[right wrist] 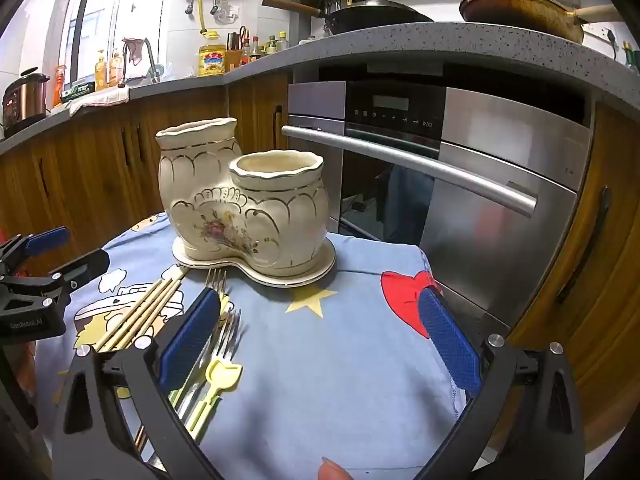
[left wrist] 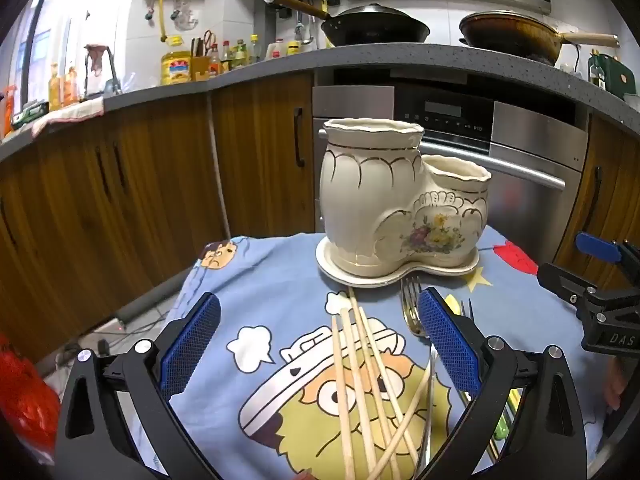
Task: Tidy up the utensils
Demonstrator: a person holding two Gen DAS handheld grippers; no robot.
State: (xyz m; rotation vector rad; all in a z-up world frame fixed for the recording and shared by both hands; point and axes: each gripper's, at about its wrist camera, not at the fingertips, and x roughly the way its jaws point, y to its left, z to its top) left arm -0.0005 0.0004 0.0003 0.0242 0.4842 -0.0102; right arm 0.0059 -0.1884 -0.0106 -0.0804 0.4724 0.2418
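Note:
A cream ceramic holder (left wrist: pixel 384 200) with a tall and a short pot stands on its saucer at the far side of the cloth-covered table; it also shows in the right wrist view (right wrist: pixel 240 208). Several wooden chopsticks (left wrist: pixel 360 380) lie between the fingers of my open, empty left gripper (left wrist: pixel 320 340). Metal forks (left wrist: pixel 412 308) lie by its right finger. In the right wrist view the chopsticks (right wrist: pixel 148 312), forks (right wrist: pixel 228 332) and a yellow plastic utensil (right wrist: pixel 218 380) lie beside the left finger of my open, empty right gripper (right wrist: pixel 320 340).
The table carries a blue cartoon cloth (right wrist: pixel 340 340). Behind it are wooden cabinets (left wrist: pixel 120 200), a steel oven (right wrist: pixel 460 168) and a counter with woks (left wrist: pixel 372 28) and bottles. The right gripper's body (left wrist: pixel 600 300) sits at the right of the left view.

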